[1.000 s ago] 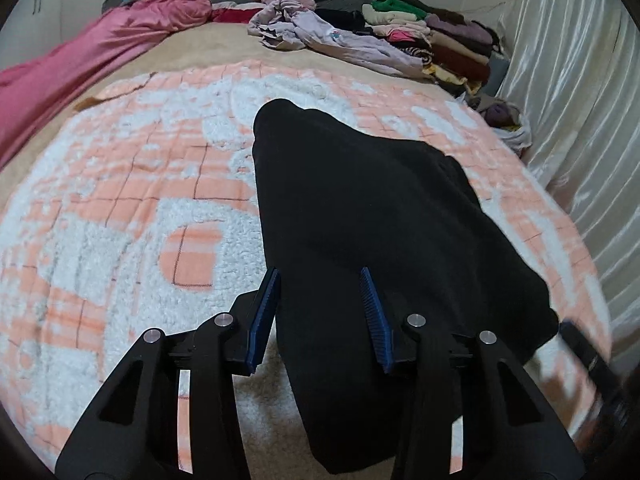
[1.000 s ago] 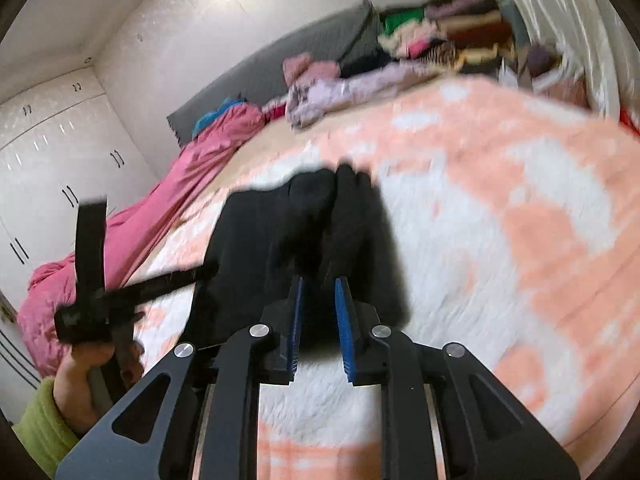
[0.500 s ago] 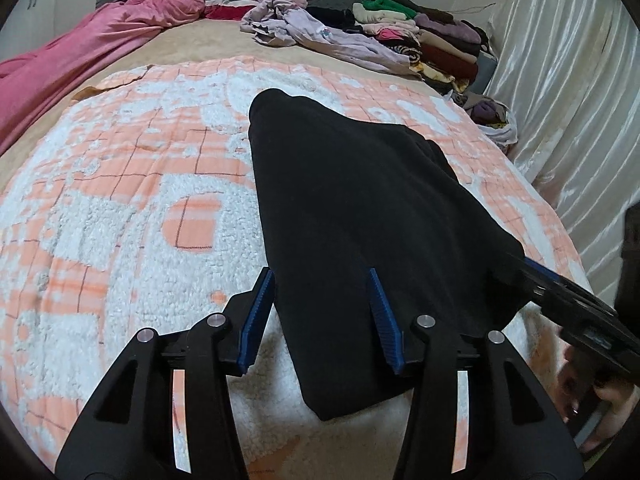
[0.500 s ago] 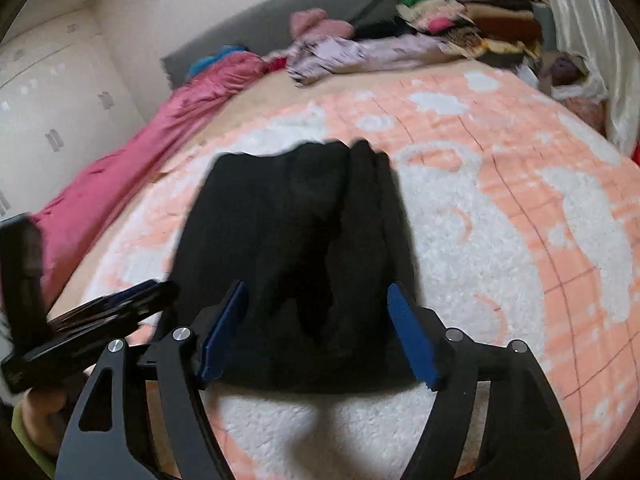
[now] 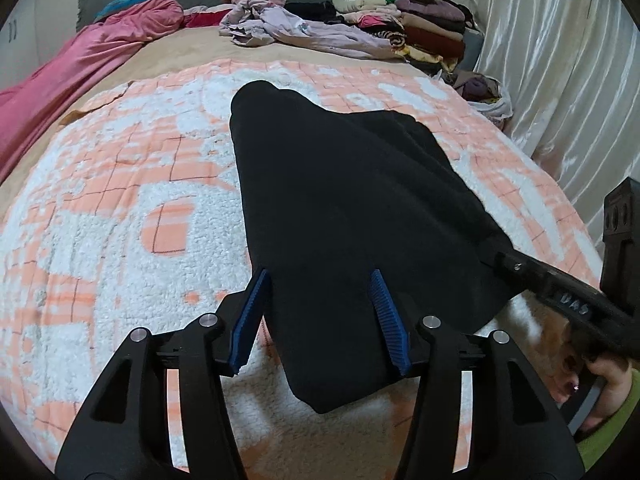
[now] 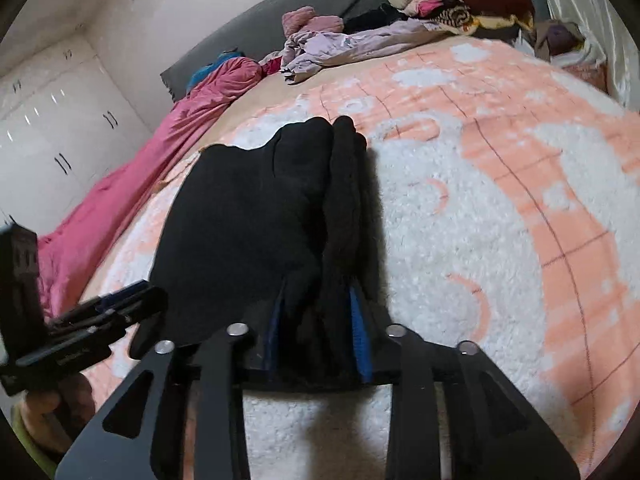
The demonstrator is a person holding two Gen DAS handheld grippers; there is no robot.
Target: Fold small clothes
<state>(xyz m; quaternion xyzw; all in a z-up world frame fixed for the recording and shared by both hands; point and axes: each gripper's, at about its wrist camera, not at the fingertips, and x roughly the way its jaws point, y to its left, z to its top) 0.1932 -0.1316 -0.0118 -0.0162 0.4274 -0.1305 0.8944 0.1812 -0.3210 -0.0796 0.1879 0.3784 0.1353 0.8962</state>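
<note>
My right claw (image 6: 318,330), just closing, pinched the near corner of the black garment (image 5: 344,216) bunched between its pads, seen only from its own camera, while my left claw (image 5: 318,320), opening, straddled the hem unclamped.

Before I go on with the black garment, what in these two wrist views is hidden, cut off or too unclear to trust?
- Black garment: its type and layers; uniformly dark in both views.
- Right gripper: its pads are mostly buried in bunched cloth in the right wrist view; in the left wrist view the tips vanish against the garment, so the grip itself is unclear.
- Left gripper: blurred at the frame edge in the right wrist view.
- Folded clothes pile: far and small.
</note>
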